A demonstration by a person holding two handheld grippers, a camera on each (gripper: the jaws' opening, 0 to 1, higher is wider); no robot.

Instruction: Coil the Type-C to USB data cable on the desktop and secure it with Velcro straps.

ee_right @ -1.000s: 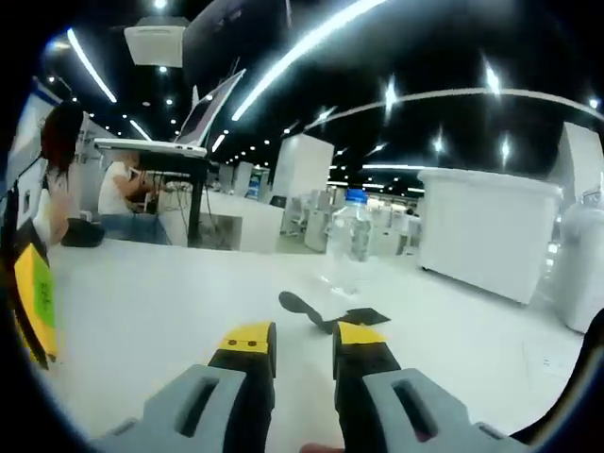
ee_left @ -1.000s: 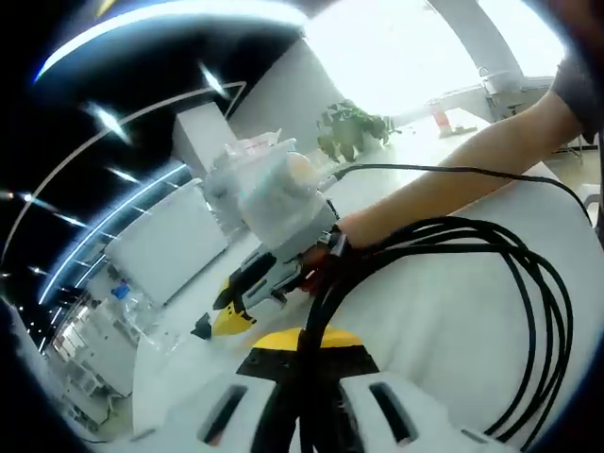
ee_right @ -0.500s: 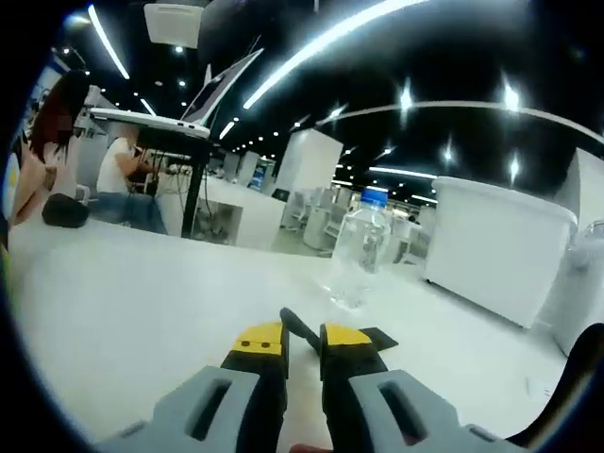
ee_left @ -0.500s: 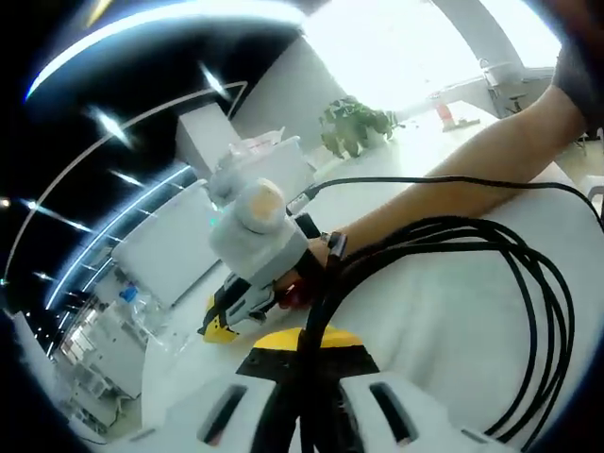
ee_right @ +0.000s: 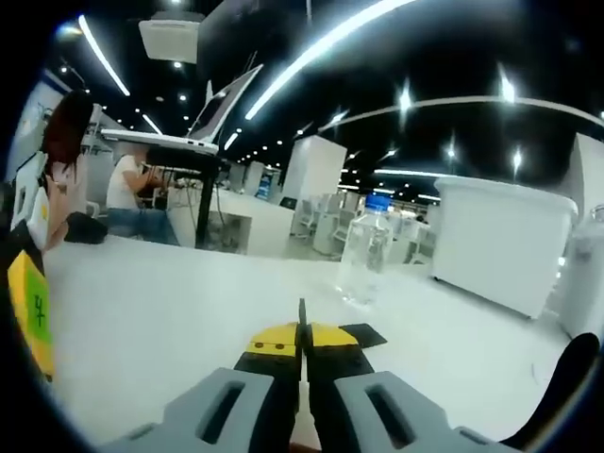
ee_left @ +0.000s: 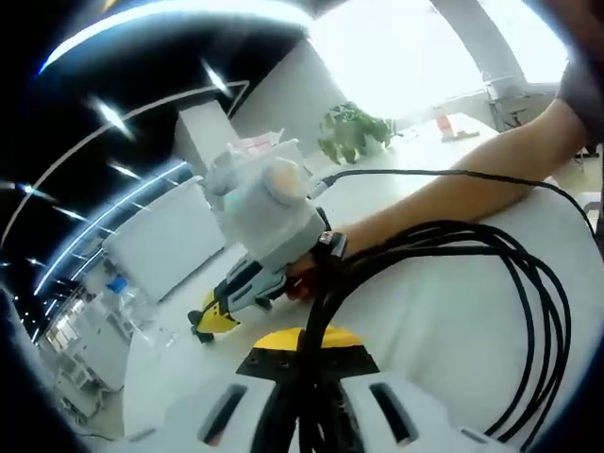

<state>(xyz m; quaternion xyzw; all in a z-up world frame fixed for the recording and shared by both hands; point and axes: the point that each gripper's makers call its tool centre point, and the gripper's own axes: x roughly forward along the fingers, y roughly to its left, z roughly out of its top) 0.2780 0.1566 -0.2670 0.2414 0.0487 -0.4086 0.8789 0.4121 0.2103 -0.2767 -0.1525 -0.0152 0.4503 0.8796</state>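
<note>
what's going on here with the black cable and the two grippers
A person is bundling a black data cable on a white desktop. The left gripper holds the gathered loops in its jaws. The right gripper has closed on a thin black Velcro strap by a water bottle.

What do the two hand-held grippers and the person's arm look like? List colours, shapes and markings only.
Left hand-held gripper: two pale grey moulded jaws with slotted recesses, black ends capped in yellow. Right hand-held gripper: the same grey slotted jaws with black, yellow-capped tips; from the left gripper view its body is a whitish grey housing. The person's arm is bare up to a dark short sleeve.
</note>
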